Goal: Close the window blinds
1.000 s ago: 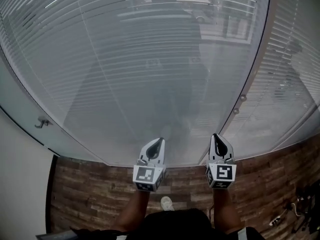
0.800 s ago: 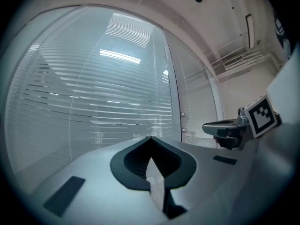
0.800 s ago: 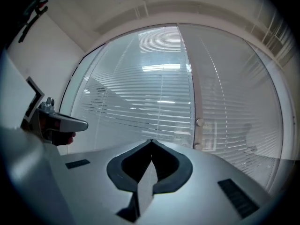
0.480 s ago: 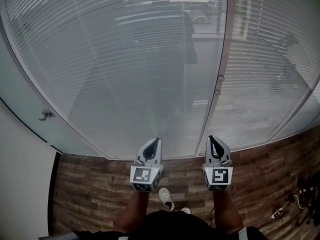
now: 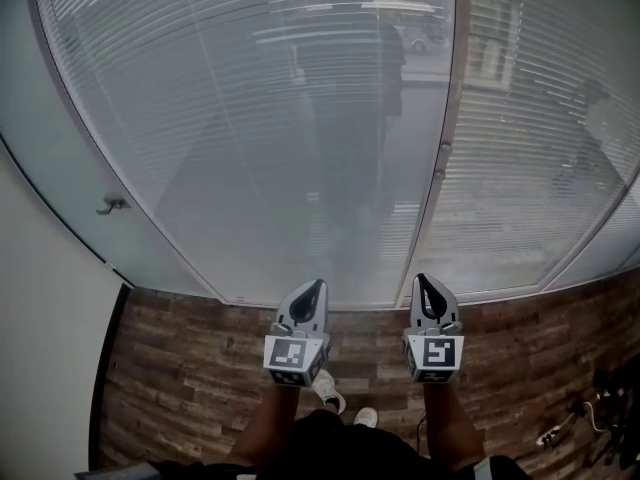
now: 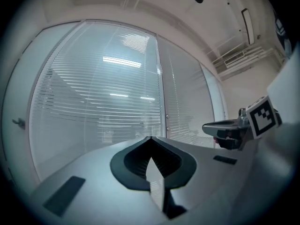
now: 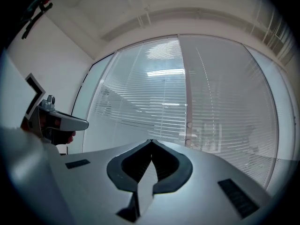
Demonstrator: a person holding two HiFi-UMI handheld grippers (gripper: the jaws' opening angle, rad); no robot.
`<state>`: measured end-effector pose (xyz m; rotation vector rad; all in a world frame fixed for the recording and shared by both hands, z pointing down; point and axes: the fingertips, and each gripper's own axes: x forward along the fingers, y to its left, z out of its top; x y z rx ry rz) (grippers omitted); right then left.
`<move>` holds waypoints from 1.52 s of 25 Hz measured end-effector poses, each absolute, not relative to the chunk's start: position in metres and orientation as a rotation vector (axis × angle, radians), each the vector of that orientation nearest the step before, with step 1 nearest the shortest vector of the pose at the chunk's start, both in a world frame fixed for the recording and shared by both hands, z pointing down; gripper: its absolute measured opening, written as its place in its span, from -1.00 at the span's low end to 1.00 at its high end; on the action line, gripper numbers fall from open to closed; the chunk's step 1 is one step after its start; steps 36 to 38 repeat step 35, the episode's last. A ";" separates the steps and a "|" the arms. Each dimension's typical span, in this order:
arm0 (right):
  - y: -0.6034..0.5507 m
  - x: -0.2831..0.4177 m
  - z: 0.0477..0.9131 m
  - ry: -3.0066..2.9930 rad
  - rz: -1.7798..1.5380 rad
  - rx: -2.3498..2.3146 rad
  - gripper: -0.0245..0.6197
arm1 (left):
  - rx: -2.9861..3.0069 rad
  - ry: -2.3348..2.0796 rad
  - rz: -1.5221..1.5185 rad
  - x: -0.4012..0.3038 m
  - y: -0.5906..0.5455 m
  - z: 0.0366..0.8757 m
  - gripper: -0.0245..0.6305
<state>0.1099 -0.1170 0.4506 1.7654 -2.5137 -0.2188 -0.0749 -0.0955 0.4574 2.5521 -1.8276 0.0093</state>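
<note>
White slatted window blinds (image 5: pixel 230 108) are seen far ahead, behind glass. Left gripper (image 5: pixel 313 290) and right gripper (image 5: pixel 424 284) are held level, fingers clenched on nothing. The small round knobs (image 5: pixel 443 149) on the brown frame post (image 5: pixel 452 58), likely the blind controls, are best approached squarely.

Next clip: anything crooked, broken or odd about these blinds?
Nothing stands out. The blinds hang with even slats behind the glass; the left gripper and right gripper point at them, jaws shut on nothing.

Soft, flat grey light comes through the blinds (image 5: pixel 230 128), with no hard shadows. Strip-light reflections (image 5: pixel 330 34) glare at 12 o'clock. Fisheye distortion bends every edge strongly. Both gripper views fade to a black ring, and their near foregrounds are soft.
</note>
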 end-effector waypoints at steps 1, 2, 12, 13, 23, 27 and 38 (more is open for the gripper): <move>-0.114 0.110 0.452 -2.509 -0.209 1.765 -0.91 | 2.552 -1.830 0.015 -0.075 -0.091 0.458 -0.93; -0.111 0.108 0.453 -2.511 -0.202 1.762 -0.91 | 2.558 -1.829 0.013 -0.075 -0.087 0.459 -0.93; -0.108 0.087 0.454 -2.481 -0.189 1.828 -0.91 | 2.547 -1.817 -0.020 -0.097 -0.087 0.463 -0.93; -0.109 0.083 0.454 -2.485 -0.182 1.827 -0.91 | 2.545 -1.821 -0.019 -0.101 -0.088 0.460 -0.93; -0.113 0.046 0.458 -2.555 -0.100 1.791 -0.91 | 2.582 -1.785 -0.023 -0.121 -0.093 0.463 -0.93; -0.117 0.043 0.457 -2.575 -0.114 1.778 -0.91 | 2.595 -1.771 -0.009 -0.118 -0.097 0.464 -0.93; -0.122 0.040 0.461 -2.555 -0.121 1.767 -0.91 | 2.631 -1.757 0.024 -0.117 -0.105 0.465 -0.93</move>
